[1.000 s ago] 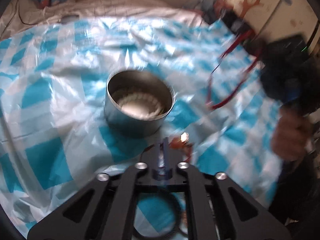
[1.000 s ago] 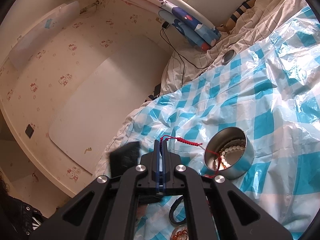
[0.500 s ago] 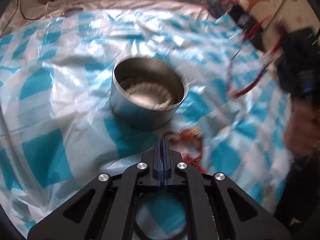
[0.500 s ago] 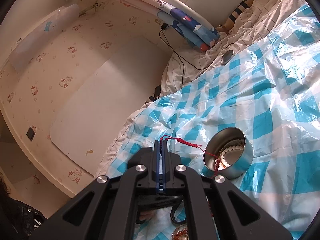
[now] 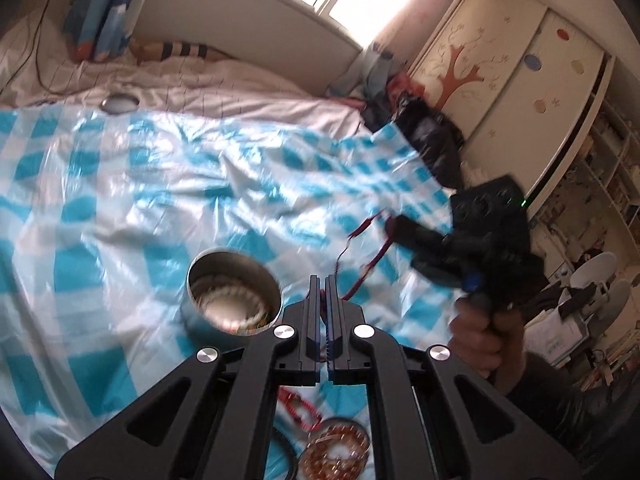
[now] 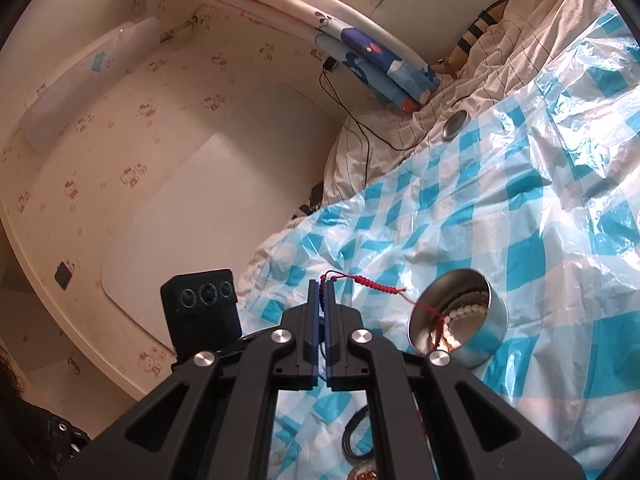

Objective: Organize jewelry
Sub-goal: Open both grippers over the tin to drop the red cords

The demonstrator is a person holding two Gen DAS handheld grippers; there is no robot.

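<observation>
I kept both the right tongs point(image 6: 323, 286) and left tongs point(image 5: 323, 280) clamped on the red cord point(image 6: 372, 283), stretching it above the bed so its tail dropped into the tin point(image 6: 460, 320).

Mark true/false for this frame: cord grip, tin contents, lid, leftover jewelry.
1. Both grippers pinch the red cord. True: the right gripper and the left gripper are each shut on it.
2. The tin is empty. False: white beads lie inside.
3. The tin has its lid on. False: it is open; a round lid-like disc lies apart, on the white sheet.
4. The amber bracelet lies outside the tin. True: it is on the checked cover, below the left gripper.
5. The cord lies flat on the cover. False: it hangs in the air between the grippers.
</observation>
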